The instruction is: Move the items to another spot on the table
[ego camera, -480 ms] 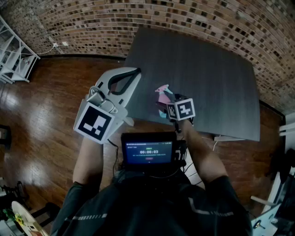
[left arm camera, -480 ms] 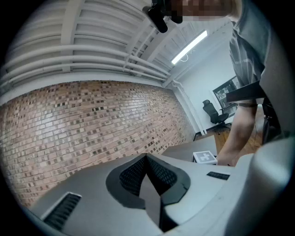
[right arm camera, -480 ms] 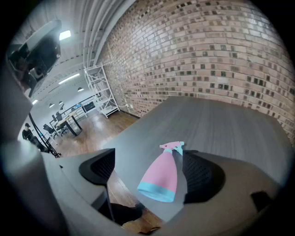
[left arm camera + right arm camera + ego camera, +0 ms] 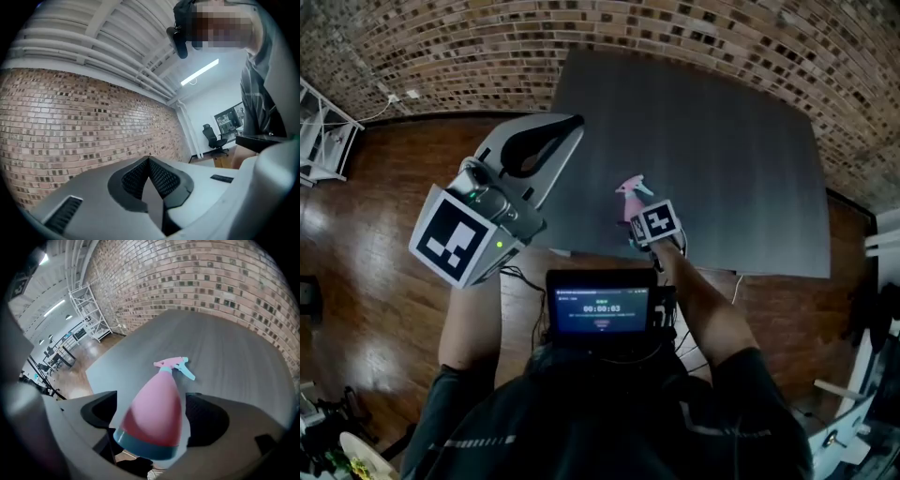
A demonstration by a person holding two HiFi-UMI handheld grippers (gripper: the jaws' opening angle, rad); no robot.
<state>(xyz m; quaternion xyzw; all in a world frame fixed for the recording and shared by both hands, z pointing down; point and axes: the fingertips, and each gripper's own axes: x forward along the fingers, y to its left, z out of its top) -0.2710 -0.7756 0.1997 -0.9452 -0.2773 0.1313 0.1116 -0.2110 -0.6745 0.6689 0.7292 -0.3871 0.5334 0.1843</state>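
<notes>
A pink spray bottle (image 4: 630, 200) with a teal base and trigger lies on the dark grey table (image 4: 722, 141), close to its front edge. My right gripper (image 4: 637, 228) is at the bottle's base, with its marker cube over it. In the right gripper view the bottle (image 4: 157, 404) lies between the wide jaws of that gripper (image 4: 152, 413), nozzle pointing away. A gap shows beside the left pad (image 4: 99, 409), so the jaws are open. My left gripper (image 4: 570, 123) hangs raised over the table's left edge. Its black pads (image 4: 159, 180) meet, with nothing between them.
A brick wall (image 4: 694, 37) curves behind the table. Wooden floor (image 4: 384, 197) lies to the left, with a white shelving rack (image 4: 323, 131) at the far left. A small screen (image 4: 602, 306) sits at the person's chest. White equipment (image 4: 883, 248) stands at the right edge.
My left gripper has swung out to the left and nearer the camera. The right gripper has shifted slightly left at the bottle's base. The bottle stays in place.
</notes>
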